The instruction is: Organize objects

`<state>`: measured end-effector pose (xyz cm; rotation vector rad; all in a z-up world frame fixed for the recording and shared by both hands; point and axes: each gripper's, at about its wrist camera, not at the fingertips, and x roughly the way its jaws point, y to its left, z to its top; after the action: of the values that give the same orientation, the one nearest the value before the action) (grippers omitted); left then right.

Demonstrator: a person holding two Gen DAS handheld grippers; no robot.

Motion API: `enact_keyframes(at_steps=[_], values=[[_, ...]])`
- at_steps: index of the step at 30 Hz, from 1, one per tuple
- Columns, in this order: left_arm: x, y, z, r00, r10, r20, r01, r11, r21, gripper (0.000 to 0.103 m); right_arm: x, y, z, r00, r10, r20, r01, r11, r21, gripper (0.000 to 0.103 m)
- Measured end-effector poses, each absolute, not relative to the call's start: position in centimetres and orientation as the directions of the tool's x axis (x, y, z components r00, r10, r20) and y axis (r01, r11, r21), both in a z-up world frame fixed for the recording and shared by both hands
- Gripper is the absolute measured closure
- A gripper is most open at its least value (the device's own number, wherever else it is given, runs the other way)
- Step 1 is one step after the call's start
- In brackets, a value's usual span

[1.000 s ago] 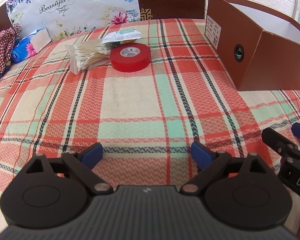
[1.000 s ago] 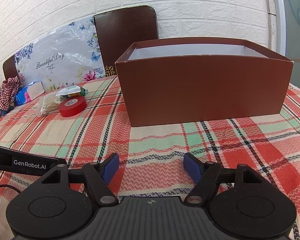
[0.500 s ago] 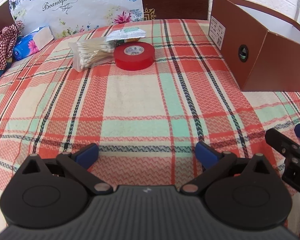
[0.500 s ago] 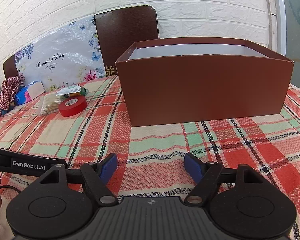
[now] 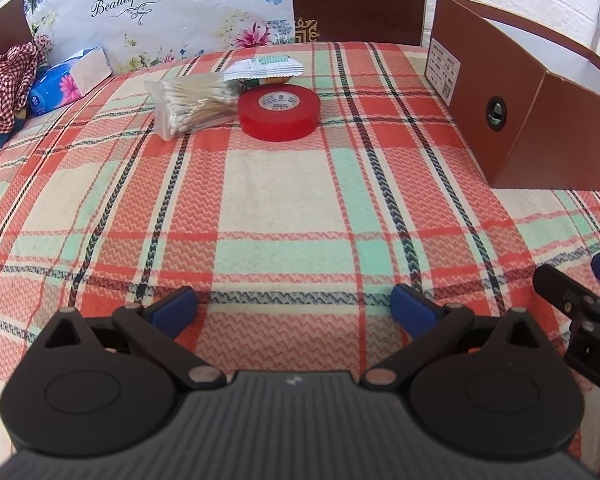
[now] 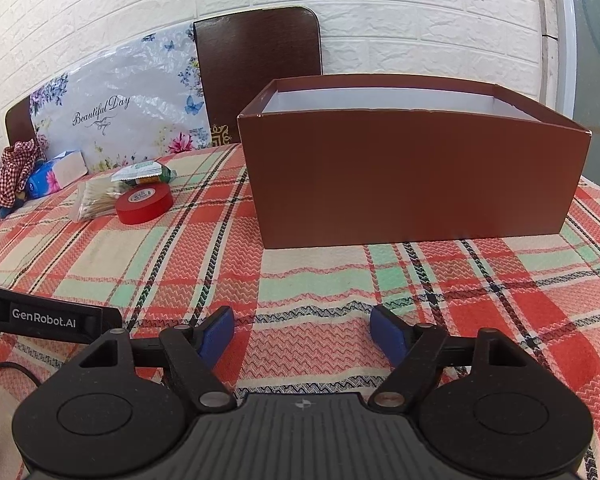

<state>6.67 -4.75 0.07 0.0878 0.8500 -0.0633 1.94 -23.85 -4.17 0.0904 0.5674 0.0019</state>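
A red tape roll (image 5: 278, 112) lies far ahead on the plaid tablecloth. A clear bag of cotton swabs (image 5: 192, 104) touches its left side, and a white and green packet (image 5: 264, 68) lies just behind it. My left gripper (image 5: 294, 306) is open and empty, well short of them. An open brown cardboard box (image 6: 412, 176) stands straight ahead of my right gripper (image 6: 304, 330), which is also open with nothing between its fingers. The same tape roll (image 6: 144, 202) and swab bag (image 6: 96, 198) sit to the box's left.
A blue tissue pack (image 5: 68, 84) and a red checked cloth (image 5: 8, 76) lie at the far left edge. A floral plastic bag (image 5: 152, 12) and a dark chair back (image 5: 356, 0) stand behind the table. The white brick wall (image 6: 380, 20) is beyond.
The left gripper's jaws have spread a little wider. The left view has shifted slightly, so the tape roll sits a bit further right. The right view is unchanged.
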Motion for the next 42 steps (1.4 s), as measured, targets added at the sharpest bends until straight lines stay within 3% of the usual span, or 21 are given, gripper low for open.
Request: enact_keyframes(at_steps=[13,24,29,32,37,42], values=[[7.5,-0.2,-0.4,0.699,0.032,-0.714,0.010,0.998,0.054,0.000,2.2,-22.1,-4.1,0.830,-0.024,-0.558,0.013,1.000,-0.023,0.026],[11.2,6.6,-0.6,0.751,0.100,-0.653,-0.087,0.995,0.053,0.000,3.6,-15.8,-4.0,0.825,0.065,-0.561,-0.171,0.975,-0.140,0.027],[11.6,9.9,-1.0,0.775,0.126,-0.619,-0.172,0.985,-0.014,0.000,6.6,-12.5,-3.9,0.820,0.133,-0.557,-0.256,0.955,-0.150,0.027],[11.5,9.1,-1.1,0.787,0.148,-0.599,-0.164,0.986,0.028,0.000,9.6,-10.6,-3.8,0.821,0.157,-0.549,-0.288,0.944,-0.160,0.027],[11.5,9.6,-1.3,0.792,0.125,-0.597,-0.160,0.987,-0.006,0.000,15.5,-8.5,-3.9,0.831,0.147,-0.536,-0.290,0.937,-0.193,0.019],[11.5,9.6,-1.4,0.798,0.118,-0.591,-0.161,0.987,-0.020,0.000,19.5,-9.0,-3.9,0.804,0.190,-0.564,-0.294,0.951,-0.099,0.014]])
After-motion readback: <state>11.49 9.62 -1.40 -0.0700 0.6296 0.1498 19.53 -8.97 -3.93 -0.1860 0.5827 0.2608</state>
